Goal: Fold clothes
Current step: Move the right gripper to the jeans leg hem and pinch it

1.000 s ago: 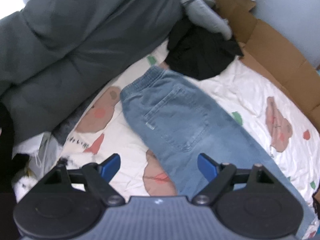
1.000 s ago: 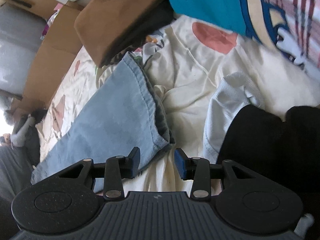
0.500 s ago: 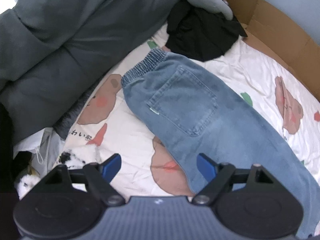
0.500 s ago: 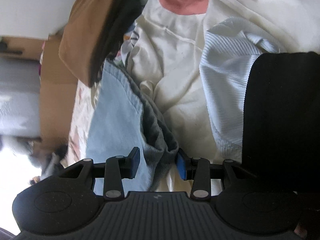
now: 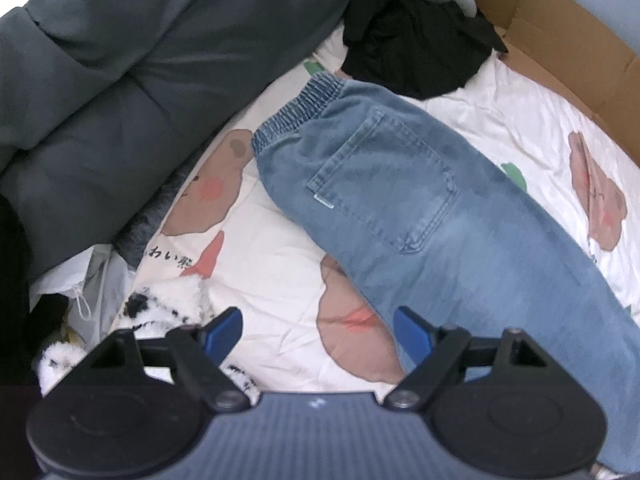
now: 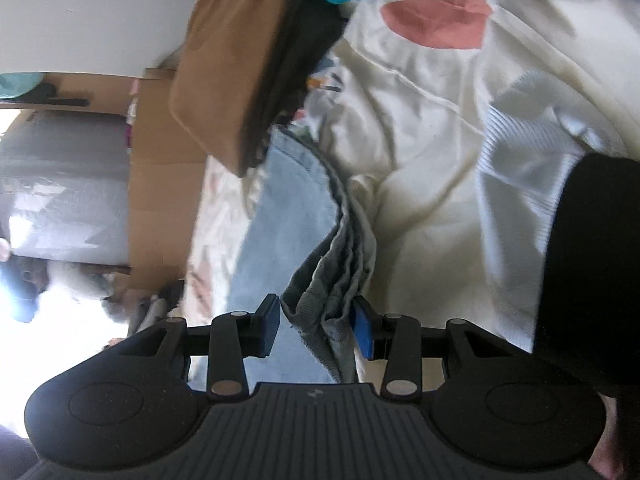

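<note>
- One pair of jeans (image 5: pixel 404 208) was seen, laid flat on one white printed sheet (image 5: pixel 272 256), waistband toward one black garment (image 5: pixel 416 48).
- Two grippers were counted.
- The left gripper (image 5: pixel 318 330) was held spread wide above the sheet, nothing between its fingers; the jeans lay just ahead, one leg running under the right-hand finger.
- The right gripper (image 6: pixel 316 326) was half spread around the bunched hem of the jeans (image 6: pixel 332 280); whether the pads pressed it could not be told.
</note>
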### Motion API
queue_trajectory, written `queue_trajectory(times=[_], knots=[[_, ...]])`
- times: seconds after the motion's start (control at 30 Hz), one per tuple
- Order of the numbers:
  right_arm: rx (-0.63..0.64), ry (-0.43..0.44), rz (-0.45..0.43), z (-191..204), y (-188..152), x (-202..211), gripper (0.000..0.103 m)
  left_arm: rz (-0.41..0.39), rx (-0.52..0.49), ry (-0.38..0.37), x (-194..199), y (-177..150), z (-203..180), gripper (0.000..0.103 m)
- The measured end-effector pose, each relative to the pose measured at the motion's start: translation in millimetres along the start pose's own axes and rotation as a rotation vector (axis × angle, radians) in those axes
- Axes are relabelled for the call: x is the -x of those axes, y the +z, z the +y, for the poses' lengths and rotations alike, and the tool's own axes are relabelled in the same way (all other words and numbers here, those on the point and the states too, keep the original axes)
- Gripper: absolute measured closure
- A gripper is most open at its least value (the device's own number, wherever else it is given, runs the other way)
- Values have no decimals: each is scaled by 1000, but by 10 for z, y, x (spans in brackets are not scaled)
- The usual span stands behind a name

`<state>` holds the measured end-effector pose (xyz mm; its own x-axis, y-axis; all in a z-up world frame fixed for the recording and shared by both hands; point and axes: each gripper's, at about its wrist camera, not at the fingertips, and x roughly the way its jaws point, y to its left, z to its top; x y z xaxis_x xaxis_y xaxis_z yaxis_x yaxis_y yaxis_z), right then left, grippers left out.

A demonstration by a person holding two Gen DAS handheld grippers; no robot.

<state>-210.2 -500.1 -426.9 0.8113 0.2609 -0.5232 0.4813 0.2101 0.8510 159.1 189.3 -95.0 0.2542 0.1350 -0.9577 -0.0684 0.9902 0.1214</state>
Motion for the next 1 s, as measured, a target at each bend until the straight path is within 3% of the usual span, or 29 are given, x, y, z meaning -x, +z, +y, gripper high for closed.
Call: queue_trajectory(times=[0.13,0.37,0.67,0.9,1.0], knots=[[23,2,38,42,43,-82,61,12,-3,17,-42,-14,4,18],[42,-113,87,-66,124,-339,55,8,-52,24,6,-41,-19,18],[10,-56,101,-119,377,-305,54,21,-64,42,-20,-115,65,18],[-95,-1,150,-281,401,-410,54,50,-72,34,-190,-257,50,18],[-79,-2,179,-270,388,-496,54,67,-70,28,-272,-322,33,18]])
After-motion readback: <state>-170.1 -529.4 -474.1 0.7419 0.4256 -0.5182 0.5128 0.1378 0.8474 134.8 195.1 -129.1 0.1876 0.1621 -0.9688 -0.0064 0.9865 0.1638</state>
